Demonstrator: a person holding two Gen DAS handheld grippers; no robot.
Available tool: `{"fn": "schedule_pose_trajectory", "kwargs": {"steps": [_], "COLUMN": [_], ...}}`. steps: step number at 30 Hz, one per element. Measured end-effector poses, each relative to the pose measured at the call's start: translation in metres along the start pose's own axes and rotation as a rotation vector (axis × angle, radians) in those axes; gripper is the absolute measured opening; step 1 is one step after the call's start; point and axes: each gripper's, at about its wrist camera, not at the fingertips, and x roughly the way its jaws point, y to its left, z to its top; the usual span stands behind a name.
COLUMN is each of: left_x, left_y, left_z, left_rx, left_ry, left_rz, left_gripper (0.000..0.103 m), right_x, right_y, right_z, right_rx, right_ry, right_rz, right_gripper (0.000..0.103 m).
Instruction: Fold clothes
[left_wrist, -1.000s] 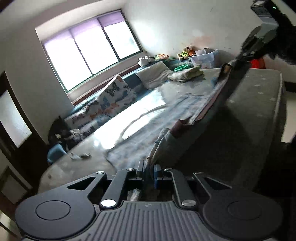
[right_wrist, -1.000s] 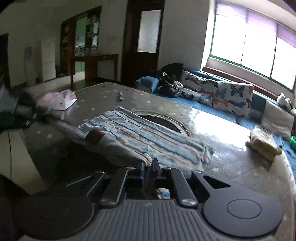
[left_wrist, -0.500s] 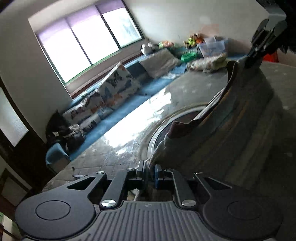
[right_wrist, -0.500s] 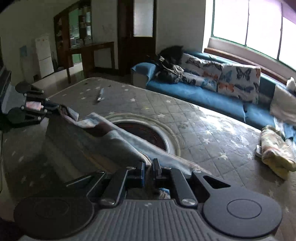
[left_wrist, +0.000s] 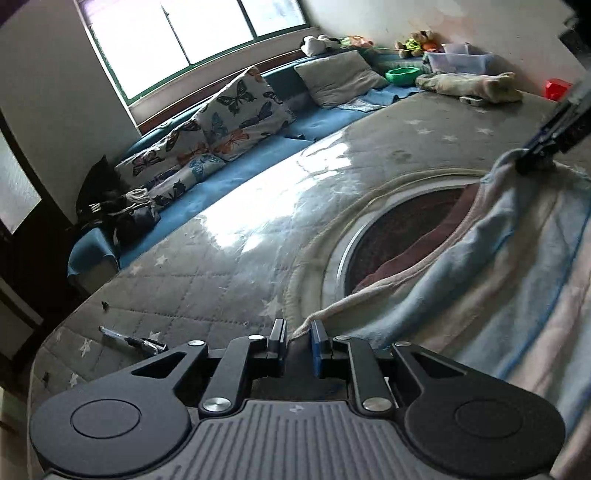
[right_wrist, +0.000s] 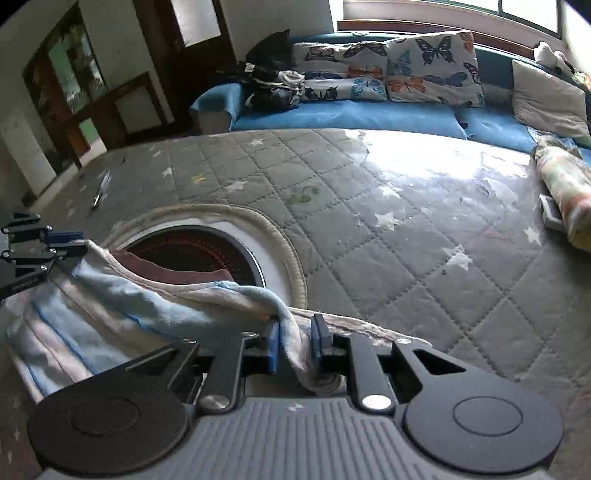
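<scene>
A light blue, pink and white striped garment (left_wrist: 498, 266) with a maroon inner collar lies folded over on the grey quilted table cover (left_wrist: 229, 280), partly covering a round dark opening (left_wrist: 399, 229). My left gripper (left_wrist: 297, 334) is low over the cover, its jaws opening, and the garment's corner sits loose in the gap beside the right pad. My right gripper (right_wrist: 294, 339) holds the other corner of the garment (right_wrist: 110, 306) draped slack between its opening jaws. Each gripper shows in the other's view: the right gripper (left_wrist: 543, 155) and the left gripper (right_wrist: 55, 240).
A pen (left_wrist: 133, 339) lies near the table's left edge. A pile of folded clothes (right_wrist: 565, 192) and a small white object (right_wrist: 550, 214) sit at the far right. A blue sofa (right_wrist: 351, 114) with butterfly cushions (right_wrist: 428, 70) runs behind the table.
Both grippers swung the garment's held edge across and down toward the sofa side, folding it over. Their jaws, shut on the cloth before, now stand apart.
</scene>
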Motion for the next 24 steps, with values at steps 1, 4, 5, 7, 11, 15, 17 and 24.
{"fn": "schedule_pose_trajectory", "kwargs": {"steps": [1,4,5,7,11,15,17,24], "left_x": [0.002,0.006,0.005,0.002,-0.02,-0.024,-0.014,0.025], "left_y": [0.0,0.005,0.009,0.017,0.02,-0.004,-0.014,-0.019], "left_z": [0.0,0.0,0.0,0.003,0.014,0.028,0.033,0.036], "left_rx": [-0.005,-0.049,-0.077,-0.148,-0.252,-0.227,-0.222,-0.265], "left_ry": [0.007,0.016,0.014,0.017,-0.032,-0.046,-0.022,0.065], "left_rz": [0.016,0.068,0.087,0.126,0.055,-0.053,-0.087,-0.085], "left_gripper": [0.017,0.017,0.017,0.017,0.017,0.017,0.017,0.017], "right_x": [0.0,-0.008,-0.013,-0.026,-0.042,-0.029,-0.011,0.014], "right_y": [-0.001,-0.005,-0.008,-0.011,0.004,0.029,0.036,0.038], "right_z": [-0.002,-0.002,-0.001,0.0,0.001,-0.001,-0.002,0.001], "right_rx": [0.003,0.033,0.055,0.1,0.046,-0.019,-0.023,0.023], "right_ry": [-0.005,-0.05,-0.073,-0.12,-0.181,-0.125,-0.084,-0.077], "right_rz": [-0.006,-0.019,-0.02,-0.036,-0.087,-0.037,-0.041,-0.093], "right_gripper": [0.027,0.032,0.034,0.033,0.033,0.032,0.032,0.025]}}
